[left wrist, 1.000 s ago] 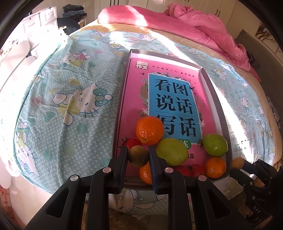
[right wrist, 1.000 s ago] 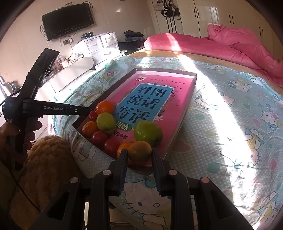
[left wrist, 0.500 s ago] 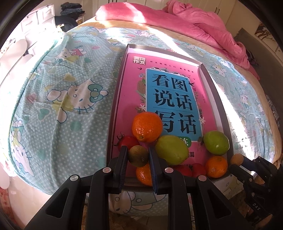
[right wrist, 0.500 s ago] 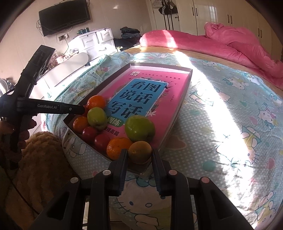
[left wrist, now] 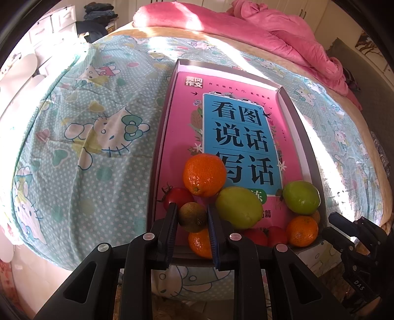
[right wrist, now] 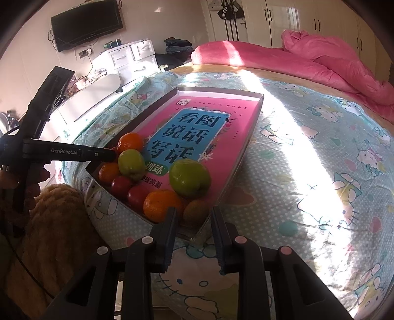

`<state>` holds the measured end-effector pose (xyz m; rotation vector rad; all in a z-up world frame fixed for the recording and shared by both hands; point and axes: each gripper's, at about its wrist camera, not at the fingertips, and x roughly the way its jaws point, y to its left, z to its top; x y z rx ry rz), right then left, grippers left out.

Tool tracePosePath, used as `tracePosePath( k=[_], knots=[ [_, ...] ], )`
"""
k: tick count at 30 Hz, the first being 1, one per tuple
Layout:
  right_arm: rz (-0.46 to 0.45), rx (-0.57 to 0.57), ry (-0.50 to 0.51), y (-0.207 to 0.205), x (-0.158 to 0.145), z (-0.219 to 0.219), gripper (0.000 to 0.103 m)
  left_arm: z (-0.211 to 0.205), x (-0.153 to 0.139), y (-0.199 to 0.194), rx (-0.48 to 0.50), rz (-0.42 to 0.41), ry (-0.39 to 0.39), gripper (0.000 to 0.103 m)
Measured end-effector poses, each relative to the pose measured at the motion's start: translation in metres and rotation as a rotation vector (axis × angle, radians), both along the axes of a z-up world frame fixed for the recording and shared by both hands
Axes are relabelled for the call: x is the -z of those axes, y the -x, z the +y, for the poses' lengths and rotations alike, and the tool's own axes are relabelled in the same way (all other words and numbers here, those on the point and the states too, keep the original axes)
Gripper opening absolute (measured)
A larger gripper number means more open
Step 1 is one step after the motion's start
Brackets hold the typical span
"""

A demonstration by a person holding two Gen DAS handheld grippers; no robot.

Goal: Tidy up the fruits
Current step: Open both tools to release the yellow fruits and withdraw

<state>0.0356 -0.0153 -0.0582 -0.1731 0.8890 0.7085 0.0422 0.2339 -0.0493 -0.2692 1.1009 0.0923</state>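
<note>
A shallow tray (left wrist: 299, 118) with a pink book cover inside lies on the bed. Several fruits sit at its near end: an orange (left wrist: 204, 174), green fruits (left wrist: 238, 208) (left wrist: 301, 197), tomatoes (left wrist: 178, 197) and small oranges. My left gripper (left wrist: 191, 216) is shut on a small brownish-green fruit (left wrist: 192, 217) just above the pile. My right gripper (right wrist: 193, 216) is open; a dull orange-green fruit (right wrist: 195, 211) rests in the tray corner between its fingers (right wrist: 170, 221), next to an orange (right wrist: 160, 204) and a green fruit (right wrist: 189, 177).
The bed has a Hello Kitty sheet (left wrist: 98, 128) and a pink duvet (left wrist: 270, 32) at the far side. White drawers (right wrist: 128, 59) and a wall television (right wrist: 86, 23) stand to the left. The left gripper's body (right wrist: 61, 152) reaches over the tray's left rim.
My right gripper has opened and let the dull orange-green fruit down into the tray's near corner. My left gripper stays shut on its small fruit and has shifted slightly.
</note>
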Motion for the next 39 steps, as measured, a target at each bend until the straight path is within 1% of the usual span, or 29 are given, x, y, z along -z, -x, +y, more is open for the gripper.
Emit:
tracePosePath(
  k=[9, 10, 13, 17, 19, 21, 23, 26, 29, 33, 35, 39],
  knots=[
    [-0.008, 0.004, -0.002, 0.002, -0.003, -0.001, 0.029, 0.000, 0.001, 0.000, 0.003, 0.001, 0.000, 0.024],
    [-0.011, 0.005, -0.004, 0.002, -0.003, -0.002, 0.030, 0.000, 0.001, 0.000, 0.003, 0.001, -0.001, 0.024],
    [-0.010, 0.011, -0.010, 0.001, -0.005, -0.004, 0.038, 0.000, 0.001, 0.000, 0.004, 0.002, -0.002, 0.024],
    [-0.011, 0.019, -0.005, 0.001, -0.005, -0.004, 0.039, -0.001, 0.001, 0.000, 0.003, 0.002, 0.002, 0.025],
    [-0.013, 0.027, -0.002, 0.001, -0.005, -0.005, 0.039, -0.001, 0.001, 0.000, 0.003, 0.002, 0.007, 0.027],
    [-0.013, 0.035, -0.001, 0.000, -0.005, -0.006, 0.040, -0.002, 0.001, 0.000, 0.003, 0.005, 0.005, 0.034],
    [-0.016, 0.041, 0.000, 0.000, -0.006, -0.007, 0.047, -0.002, 0.001, 0.000, 0.002, 0.005, 0.002, 0.035],
    [-0.022, 0.046, 0.000, 0.000, -0.007, -0.008, 0.048, -0.002, 0.001, 0.000, 0.001, 0.004, 0.006, 0.036],
    [-0.024, 0.052, 0.007, 0.000, -0.007, -0.009, 0.049, -0.002, 0.000, 0.001, -0.003, 0.002, 0.000, 0.044],
    [-0.032, 0.062, 0.011, 0.000, -0.008, -0.011, 0.052, -0.002, -0.001, 0.000, -0.011, 0.005, -0.009, 0.050],
    [-0.036, 0.068, 0.010, 0.000, -0.009, -0.012, 0.056, -0.002, -0.003, 0.001, -0.015, 0.004, -0.012, 0.054],
    [-0.039, 0.073, 0.008, 0.000, -0.010, -0.014, 0.057, -0.004, -0.007, 0.001, -0.015, -0.010, -0.002, 0.062]
  ],
)
